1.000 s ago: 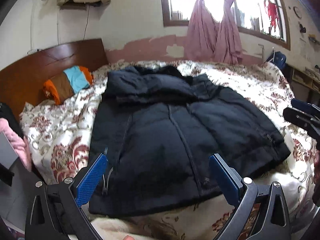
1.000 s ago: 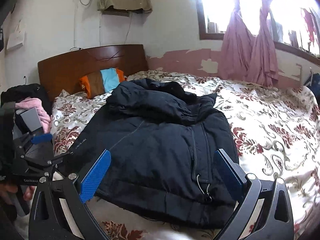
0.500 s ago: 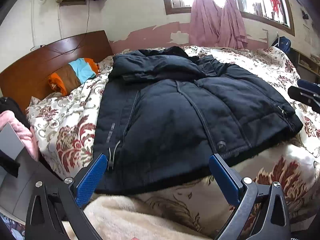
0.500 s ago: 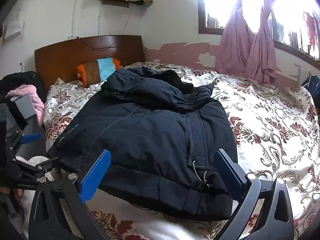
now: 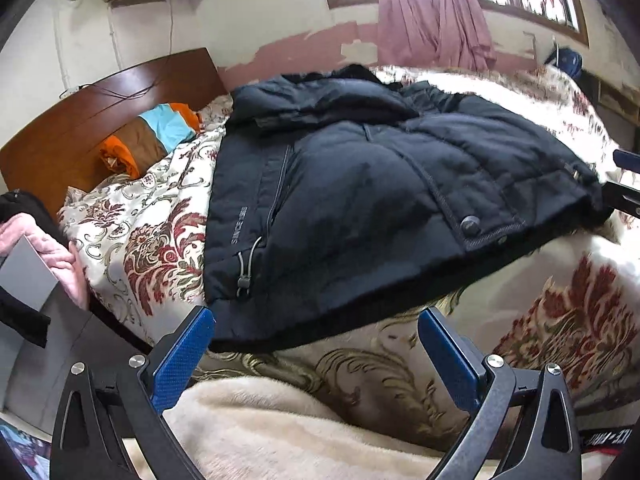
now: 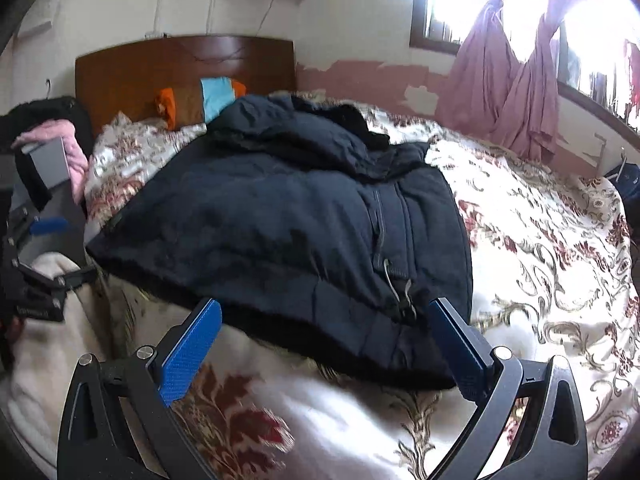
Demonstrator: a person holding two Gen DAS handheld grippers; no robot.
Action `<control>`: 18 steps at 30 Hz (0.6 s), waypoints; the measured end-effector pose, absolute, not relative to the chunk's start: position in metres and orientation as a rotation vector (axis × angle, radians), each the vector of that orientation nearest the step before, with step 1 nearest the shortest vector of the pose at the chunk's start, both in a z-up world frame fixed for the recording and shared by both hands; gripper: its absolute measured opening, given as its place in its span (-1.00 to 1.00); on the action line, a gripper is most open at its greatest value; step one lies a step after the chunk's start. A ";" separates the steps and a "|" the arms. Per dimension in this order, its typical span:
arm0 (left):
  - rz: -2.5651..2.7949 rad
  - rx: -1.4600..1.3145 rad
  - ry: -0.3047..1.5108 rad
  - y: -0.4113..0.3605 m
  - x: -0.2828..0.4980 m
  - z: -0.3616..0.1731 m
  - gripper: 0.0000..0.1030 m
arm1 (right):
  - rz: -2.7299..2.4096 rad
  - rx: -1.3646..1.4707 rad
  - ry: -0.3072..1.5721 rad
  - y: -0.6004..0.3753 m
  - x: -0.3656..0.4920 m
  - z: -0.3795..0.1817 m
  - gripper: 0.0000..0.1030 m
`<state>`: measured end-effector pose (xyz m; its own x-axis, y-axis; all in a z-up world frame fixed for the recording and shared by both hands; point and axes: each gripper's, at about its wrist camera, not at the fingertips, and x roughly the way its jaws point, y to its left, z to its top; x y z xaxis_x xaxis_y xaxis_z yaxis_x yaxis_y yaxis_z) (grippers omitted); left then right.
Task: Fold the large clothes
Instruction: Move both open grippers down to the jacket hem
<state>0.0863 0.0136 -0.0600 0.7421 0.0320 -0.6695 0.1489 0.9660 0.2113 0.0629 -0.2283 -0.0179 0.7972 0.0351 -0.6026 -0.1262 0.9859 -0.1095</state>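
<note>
As both tongs [image 5: 316, 344] [image 6: 324, 344] dropped closer, the jacket [image 5: 360, 200] hem now looms nearer.

In the left wrist view, the right claw [image 5: 624, 184] is cut off by the right edge, so its jaws cannot be read. The far collar of the dark navy padded jacket [image 5: 360, 184] is buried under its own folds. The red-and-cream floral bedspread [image 6: 224, 424] blurs at lower centre of the right wrist view.
</note>
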 end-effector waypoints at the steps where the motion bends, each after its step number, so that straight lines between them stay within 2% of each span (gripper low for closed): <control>1: -0.061 0.284 0.742 0.013 0.087 -0.060 0.99 | 0.085 -0.152 0.657 -0.230 0.064 -0.022 0.95; 12: -0.030 0.382 0.763 0.008 0.093 -0.065 0.99 | 0.034 -0.266 0.752 -0.228 0.074 -0.049 0.95; 18: -0.090 0.471 0.889 0.004 0.101 -0.091 0.99 | 0.033 -0.340 0.755 -0.220 0.075 -0.048 0.95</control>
